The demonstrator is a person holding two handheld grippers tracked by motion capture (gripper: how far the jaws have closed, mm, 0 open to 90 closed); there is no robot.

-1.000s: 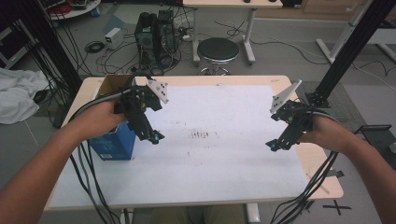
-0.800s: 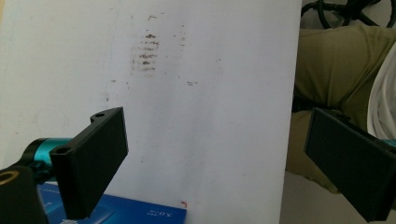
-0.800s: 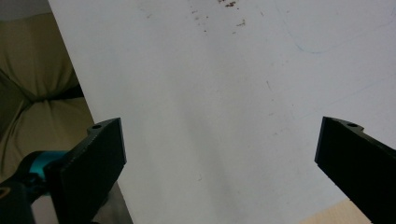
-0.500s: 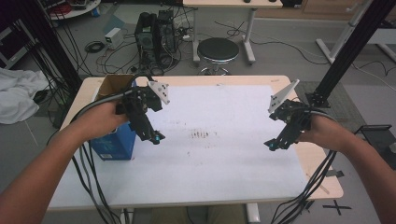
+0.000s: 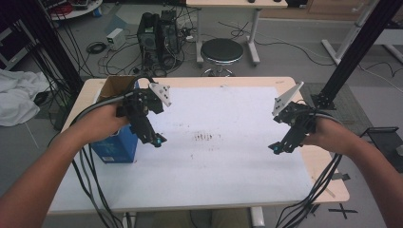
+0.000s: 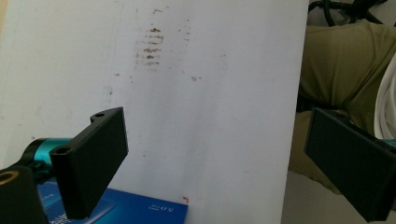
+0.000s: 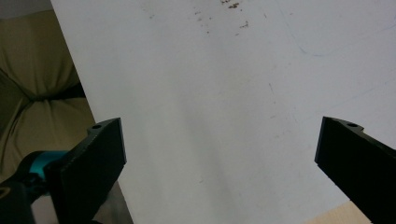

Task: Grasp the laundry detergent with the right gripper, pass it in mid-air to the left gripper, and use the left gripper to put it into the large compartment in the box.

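We hold a gripper in each hand above a table (image 5: 328,176) covered by a white sheet (image 5: 223,180). The left gripper (image 5: 157,140) hangs over the left part of the sheet, its tips pointing down and toward the middle; in the left gripper view (image 6: 219,158) its jaws stand wide apart with nothing between them. Just to its left, at the sheet's left edge, stands a blue box (image 5: 116,147) with an open brown top; our left hand (image 5: 102,124) is right above it, and the box's blue corner (image 6: 140,207) shows near the left jaw in that view. We cannot tell whether the hand touches the box.

The right gripper (image 5: 275,148) hovers over the right part of the sheet, well apart from the box, tips angled down toward the middle. In the right gripper view (image 7: 219,158) its jaws are also spread wide and empty over bare white sheet.

Small brown marks (image 5: 205,137) dot the sheet's middle, between the two grippers. A black stool (image 5: 221,50) stands on the floor beyond the table's far edge.
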